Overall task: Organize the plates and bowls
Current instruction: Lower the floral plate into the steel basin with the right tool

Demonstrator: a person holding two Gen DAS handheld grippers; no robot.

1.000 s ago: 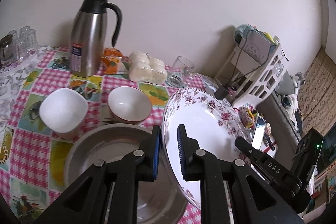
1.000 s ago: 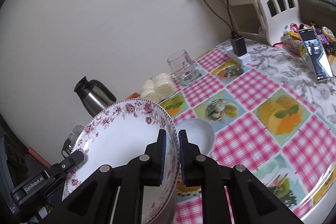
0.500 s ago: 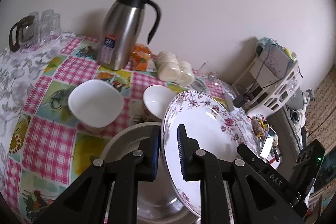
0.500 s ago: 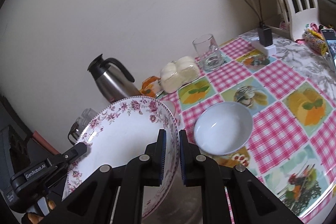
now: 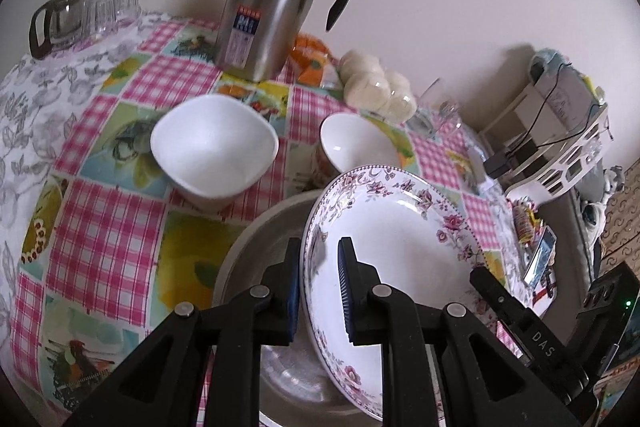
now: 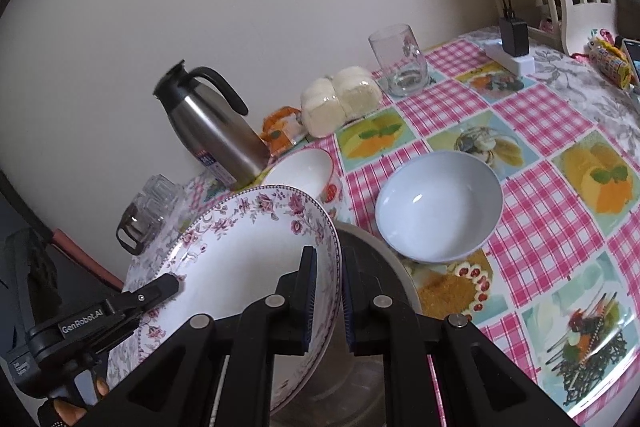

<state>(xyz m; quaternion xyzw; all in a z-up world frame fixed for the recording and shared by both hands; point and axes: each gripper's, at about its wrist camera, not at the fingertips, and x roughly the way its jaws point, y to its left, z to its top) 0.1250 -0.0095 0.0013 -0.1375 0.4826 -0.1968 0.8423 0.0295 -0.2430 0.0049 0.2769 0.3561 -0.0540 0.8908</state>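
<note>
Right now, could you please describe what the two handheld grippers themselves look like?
Both the left gripper and right gripper are matte black plastic with silver pivot rivets and ribbed blue pads. White lettering reads "GenRobot.AI" on the left and "DAS" on the right, beside a green LED.

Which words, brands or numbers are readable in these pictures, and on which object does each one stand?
"DAS": on the right gripper, seen from the left wrist.
"GenRobot.AI": on the left gripper, seen from the right wrist.
Label on the steel jug: blurred, unreadable.
Snack wrappers: too small to read.

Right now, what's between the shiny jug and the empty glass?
A bag of white buns and an orange packet lie between the steel jug and glass, seen from the right wrist.
</note>
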